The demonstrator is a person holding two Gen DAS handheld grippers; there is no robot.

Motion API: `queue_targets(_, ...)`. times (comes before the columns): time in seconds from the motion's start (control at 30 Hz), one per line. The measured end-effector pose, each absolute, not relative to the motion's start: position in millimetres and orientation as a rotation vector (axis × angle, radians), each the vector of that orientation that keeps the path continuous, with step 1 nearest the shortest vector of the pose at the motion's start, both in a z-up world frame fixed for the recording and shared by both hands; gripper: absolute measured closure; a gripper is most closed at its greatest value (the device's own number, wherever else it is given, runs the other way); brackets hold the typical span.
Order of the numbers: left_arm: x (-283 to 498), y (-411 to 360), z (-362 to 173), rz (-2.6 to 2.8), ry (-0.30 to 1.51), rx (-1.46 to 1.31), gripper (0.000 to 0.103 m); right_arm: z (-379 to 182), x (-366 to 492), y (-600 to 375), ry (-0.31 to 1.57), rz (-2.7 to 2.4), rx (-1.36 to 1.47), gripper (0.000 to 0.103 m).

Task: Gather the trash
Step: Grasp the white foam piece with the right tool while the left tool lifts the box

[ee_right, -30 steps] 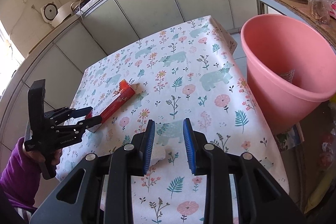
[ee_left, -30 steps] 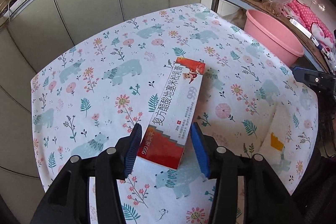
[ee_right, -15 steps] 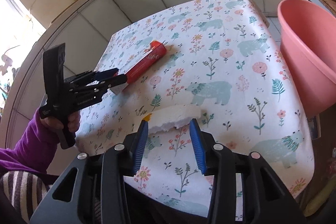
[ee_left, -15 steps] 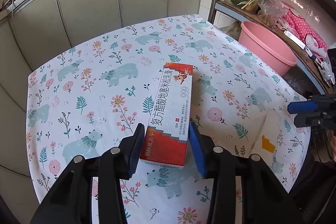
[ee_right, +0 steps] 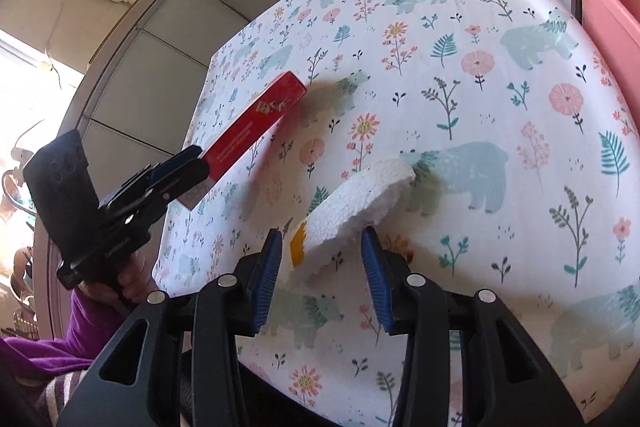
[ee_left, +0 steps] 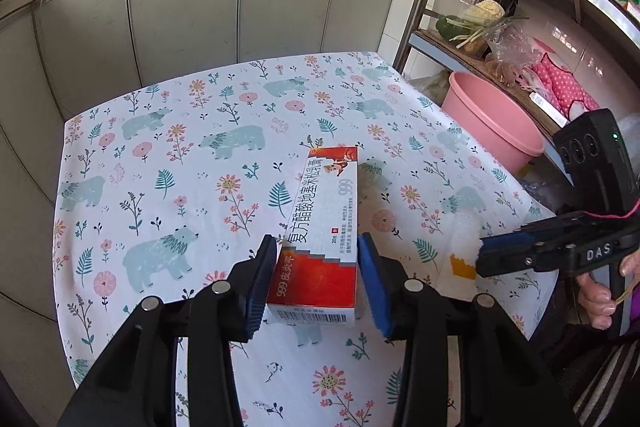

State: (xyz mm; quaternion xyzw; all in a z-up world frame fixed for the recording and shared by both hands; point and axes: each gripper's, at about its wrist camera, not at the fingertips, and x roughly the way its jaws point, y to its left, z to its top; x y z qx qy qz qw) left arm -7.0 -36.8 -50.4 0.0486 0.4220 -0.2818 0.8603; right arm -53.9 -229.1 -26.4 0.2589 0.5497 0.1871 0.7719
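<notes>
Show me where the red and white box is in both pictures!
Left wrist view: the red and white box sits low in the middle, between the left hand-held gripper's blue pads.
Right wrist view: the same box is left of centre, poking out of that hand-held gripper, seen from the side.
Shared landmark: the pink tub, at the right in both views.

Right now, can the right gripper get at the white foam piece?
Probably yes. The foam piece already lies between the open fingers of the right gripper on the table, with nothing in the way; the left gripper is busy with the box.
</notes>
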Motion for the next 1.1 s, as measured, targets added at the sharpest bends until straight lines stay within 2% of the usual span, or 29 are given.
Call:
queue_targets(0.47,-14,-26,-44,-0.520,0.868,0.062,0.062,-20,-27,-174,1.162,0.359,0.324,0.062)
queue_targets(0.5,-14,-26,-43,-0.516,0.867,0.057,0.062,-19,-29,-173,1.146,0.359,0.310,0.065)
queue_targets(0.53,-14,-25,-43,-0.511,0.866,0.051,0.062,-18,-29,-173,1.138,0.358,0.299,0.078)
queue_targets(0.57,-16,-25,-42,-0.507,0.865,0.046,0.062,-17,-30,-174,1.136,0.355,0.287,0.082)
queue_targets(0.8,-24,-30,-29,-0.492,0.807,0.054,0.064,-4,-46,-188,1.070,0.338,0.301,0.085)
queue_targets(0.83,-25,-30,-26,-0.494,0.796,0.053,0.087,-1,-49,-190,1.060,0.334,0.302,0.085)
queue_targets(0.87,-25,-31,-22,-0.497,0.791,0.050,0.101,2,-51,-193,1.047,0.331,0.302,0.085)
queue_targets(1.1,-25,-36,-23,-0.453,0.846,0.057,0.102,9,-62,-204,1.014,0.337,0.307,0.085)
